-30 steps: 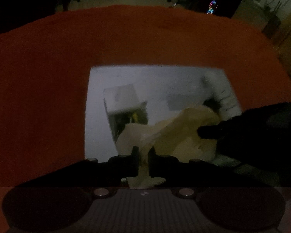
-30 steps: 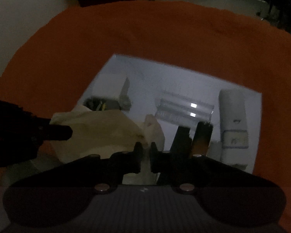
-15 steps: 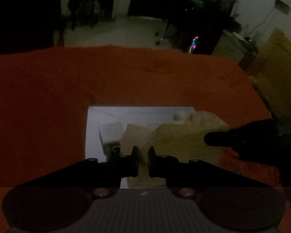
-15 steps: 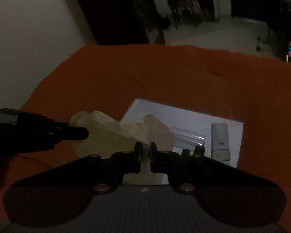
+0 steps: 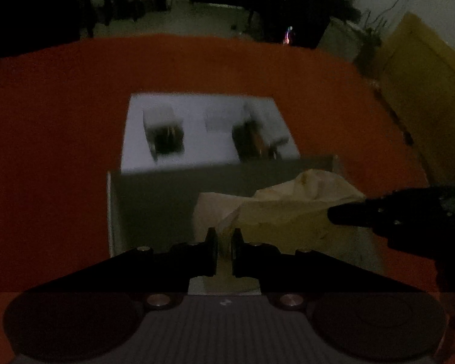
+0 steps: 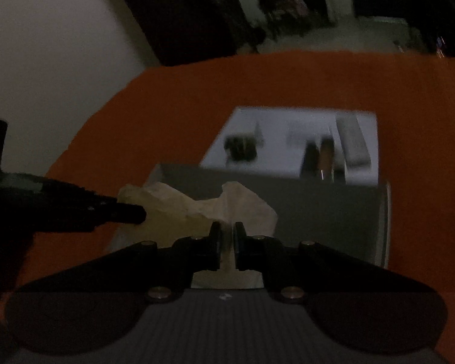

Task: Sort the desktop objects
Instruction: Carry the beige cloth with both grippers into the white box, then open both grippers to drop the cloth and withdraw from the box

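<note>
A crumpled pale yellow cloth (image 5: 288, 209) (image 6: 194, 206) hangs stretched between my two grippers. The left gripper (image 5: 224, 233) is shut on its left corner, and shows in the right wrist view as a dark shape (image 6: 141, 214) at the cloth's edge. The right gripper (image 6: 227, 227) is shut on the other corner, and its tip (image 5: 332, 215) shows at the cloth's right end. The cloth hangs over a grey open box (image 5: 154, 200) (image 6: 318, 209). Whether it touches the box I cannot tell.
Beyond the box a white sheet (image 5: 197, 106) (image 6: 288, 121) lies on the orange tablecloth (image 5: 45, 151). On it are a small open carton (image 5: 163, 133), a dark clip-like thing (image 5: 251, 139) and a long white device (image 6: 352, 139). The picture is dark and blurred.
Both grippers have drawn back and risen with the cloth, from over the white sheet to over the grey box. The things on the sheet are now uncovered.
</note>
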`<state>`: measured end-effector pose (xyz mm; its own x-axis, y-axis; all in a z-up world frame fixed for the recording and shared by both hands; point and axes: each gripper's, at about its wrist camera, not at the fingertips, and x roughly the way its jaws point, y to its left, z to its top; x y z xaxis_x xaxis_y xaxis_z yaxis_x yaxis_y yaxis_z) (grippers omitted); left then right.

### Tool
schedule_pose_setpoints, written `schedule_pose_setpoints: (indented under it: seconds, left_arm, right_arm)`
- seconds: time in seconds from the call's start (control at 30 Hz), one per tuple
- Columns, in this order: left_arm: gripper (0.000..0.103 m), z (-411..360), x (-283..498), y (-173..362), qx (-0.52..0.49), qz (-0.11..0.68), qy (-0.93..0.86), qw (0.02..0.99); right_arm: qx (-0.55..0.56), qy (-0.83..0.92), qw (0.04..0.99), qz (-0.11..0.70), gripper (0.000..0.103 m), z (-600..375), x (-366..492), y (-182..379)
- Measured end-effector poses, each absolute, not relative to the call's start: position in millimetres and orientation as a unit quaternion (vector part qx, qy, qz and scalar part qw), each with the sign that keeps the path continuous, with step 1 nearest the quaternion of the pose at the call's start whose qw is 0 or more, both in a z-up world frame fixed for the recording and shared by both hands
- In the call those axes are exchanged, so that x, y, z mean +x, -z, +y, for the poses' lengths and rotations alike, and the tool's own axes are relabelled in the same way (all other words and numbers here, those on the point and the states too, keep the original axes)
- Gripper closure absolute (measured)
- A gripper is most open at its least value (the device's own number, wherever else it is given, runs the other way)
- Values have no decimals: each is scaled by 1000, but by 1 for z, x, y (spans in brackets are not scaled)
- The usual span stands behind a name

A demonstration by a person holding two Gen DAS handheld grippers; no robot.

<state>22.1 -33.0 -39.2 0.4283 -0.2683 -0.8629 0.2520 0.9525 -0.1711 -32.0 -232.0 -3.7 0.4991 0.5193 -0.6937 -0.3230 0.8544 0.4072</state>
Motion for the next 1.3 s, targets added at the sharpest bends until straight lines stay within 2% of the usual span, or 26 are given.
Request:
schedule_pose_setpoints:
  seconds: [0.1, 0.63, 1.3]
  left_arm:
    - [96, -37, 15, 64, -13, 548, 148, 823]
    - [96, -56, -2, 135, 67, 601, 117, 788]
    - [96, -53, -3, 155, 90, 609, 116, 780]
  right_arm:
    - [120, -235, 847, 462, 93, -232, -42, 27]
    - [45, -202, 821, 531, 94, -210, -53, 96]
    - [8, -201, 823, 532, 93, -193, -62, 107]
